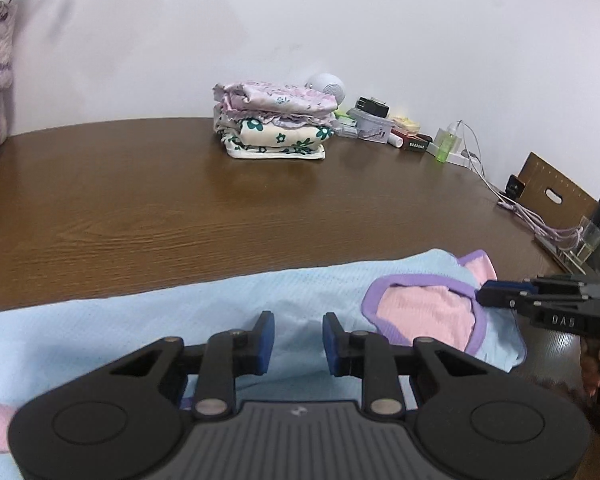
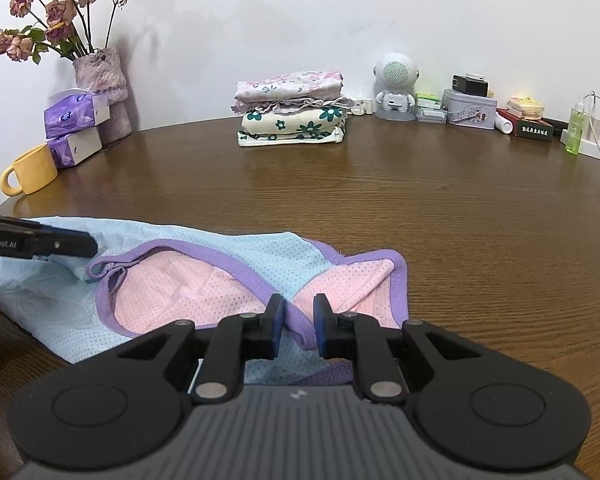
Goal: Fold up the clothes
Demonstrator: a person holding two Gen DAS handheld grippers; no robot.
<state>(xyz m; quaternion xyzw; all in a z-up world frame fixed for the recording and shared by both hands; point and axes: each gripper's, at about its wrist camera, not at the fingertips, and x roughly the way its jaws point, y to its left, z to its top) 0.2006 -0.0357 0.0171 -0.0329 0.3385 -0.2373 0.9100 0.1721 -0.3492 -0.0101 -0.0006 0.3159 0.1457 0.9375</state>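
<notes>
The brown wood-grain worktop (image 2: 440,220) fills both views. At its near edge lies the garment (image 2: 172,280), a light blue mesh top with a pink lining and purple trim at the openings, spread flat but rumpled, one trimmed edge folded over so the pink inside shows.

The left gripper (image 1: 299,342) hovers over the blue body of the garment; its fingers (image 1: 264,340) stand a little apart with blue fabric visible in the gap, and whether the pads press on cloth I cannot tell. In the right wrist view the same gripper enters from the left edge, its tip at the garment's upper left part, beside the purple-edged opening.

The right gripper (image 2: 299,330) sits at the garment's right end. Its fingers (image 2: 276,328) are nearly together, and a ridge of purple trim and pink lining rises between the blue pads, so they appear clamped on that fold (the left wrist view shows its tip meeting the purple trim at the cloth's right edge).

Well beyond, near the wall, stands a stack of folded clothes (image 2: 292,110), floral prints in pink, lilac and green on cream. Left of it are a vase of dried roses (image 2: 100,76), tissue boxes (image 2: 76,124) and a yellow mug (image 2: 32,170); to the right, a small white robot-shaped speaker (image 2: 396,88) and a tin (image 2: 470,110).
</notes>
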